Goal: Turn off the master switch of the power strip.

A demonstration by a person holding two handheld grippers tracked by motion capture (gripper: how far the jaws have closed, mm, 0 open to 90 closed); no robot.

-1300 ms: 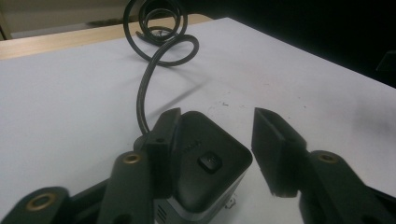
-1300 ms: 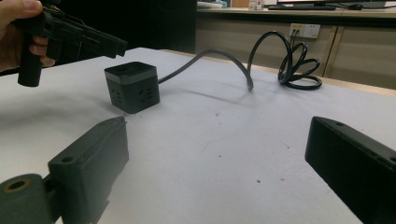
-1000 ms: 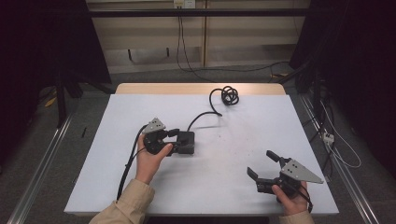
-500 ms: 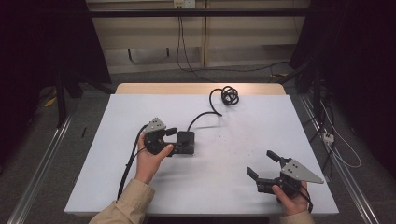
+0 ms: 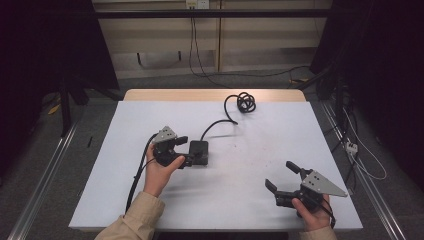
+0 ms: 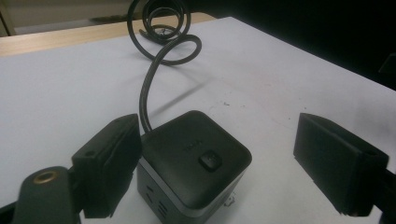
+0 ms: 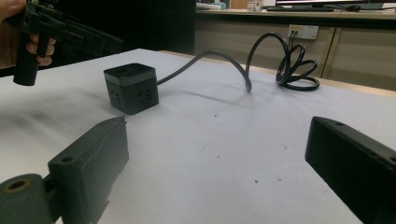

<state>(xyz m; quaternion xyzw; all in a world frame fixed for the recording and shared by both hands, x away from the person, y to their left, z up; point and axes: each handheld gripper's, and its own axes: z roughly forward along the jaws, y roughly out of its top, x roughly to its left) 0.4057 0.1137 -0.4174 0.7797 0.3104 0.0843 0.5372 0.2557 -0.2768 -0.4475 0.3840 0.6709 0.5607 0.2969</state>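
Note:
A black cube power strip point(image 5: 200, 152) sits left of the table's middle, its black cable point(image 5: 216, 125) running back to a coil point(image 5: 245, 101). My left gripper point(image 5: 187, 150) is open at the cube's left side. In the left gripper view the cube point(image 6: 196, 156) lies between the jaws, with a button point(image 6: 210, 161) on top; the left jaw is close against its side and the right jaw stands well apart. My right gripper point(image 5: 279, 174) is open near the front right, holding nothing. Beyond its jaws in the right gripper view are the cube point(image 7: 130, 88) and the left gripper point(image 7: 44, 30).
The white table top point(image 5: 260, 140) has a wooden strip point(image 5: 215, 95) along its far edge. The coil point(image 7: 294, 65) lies near that edge. Metal rails point(image 5: 45, 175) run along both sides of the table, and loose cables point(image 5: 350, 145) lie on the floor at right.

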